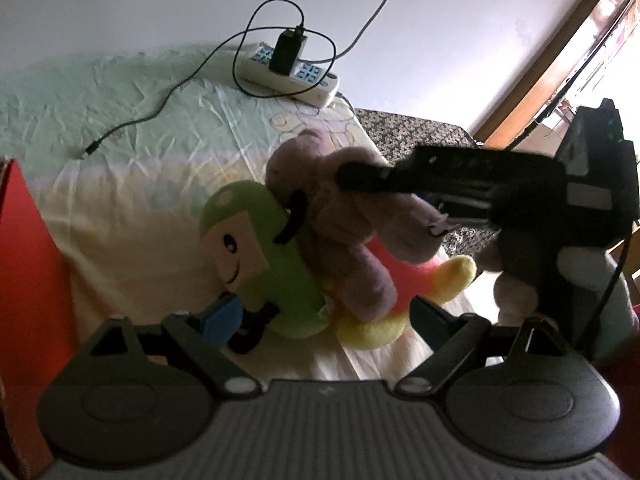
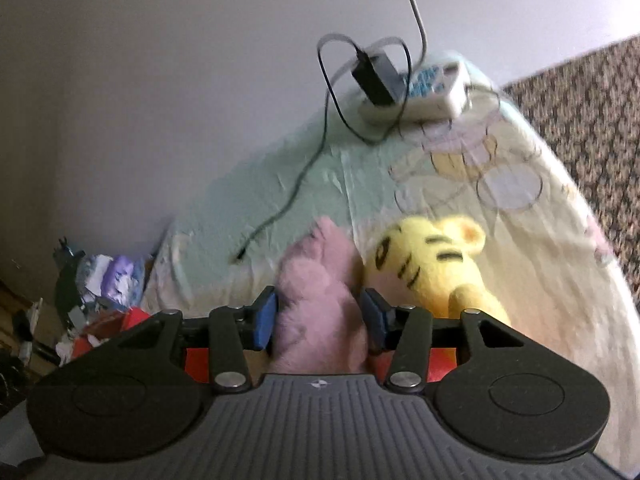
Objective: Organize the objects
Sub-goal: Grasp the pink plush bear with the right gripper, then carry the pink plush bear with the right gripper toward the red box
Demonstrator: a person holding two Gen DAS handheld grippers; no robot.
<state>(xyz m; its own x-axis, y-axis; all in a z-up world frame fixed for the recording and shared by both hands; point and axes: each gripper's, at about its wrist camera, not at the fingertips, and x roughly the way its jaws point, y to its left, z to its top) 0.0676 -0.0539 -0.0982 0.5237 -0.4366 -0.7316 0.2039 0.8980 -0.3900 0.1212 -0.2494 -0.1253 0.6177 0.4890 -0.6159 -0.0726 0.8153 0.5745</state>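
Note:
A mauve plush toy [image 1: 344, 236] hangs over the bed, with my right gripper [image 1: 320, 200] shut on it from the right. In the right wrist view the same plush [image 2: 320, 312] is squeezed between the blue pads [image 2: 266, 316] of the right gripper [image 2: 320, 316]. Beneath it lie a green plush with a smiling face [image 1: 256, 248] and a yellow and pink plush [image 1: 416, 276]. A yellow striped tiger plush [image 2: 432, 264] shows beside the mauve one. My left gripper [image 1: 326, 316] stands open low in front of the toys, its left pad [image 1: 224, 316] close to the green plush.
The bed sheet [image 1: 132, 184] is pale green and cream. A white power strip [image 1: 292, 72] with a black charger and a looping cable lies at the far edge by the wall. A red box [image 1: 24, 280] stands at the left. Clutter [image 2: 100, 280] sits on the floor beyond the bed.

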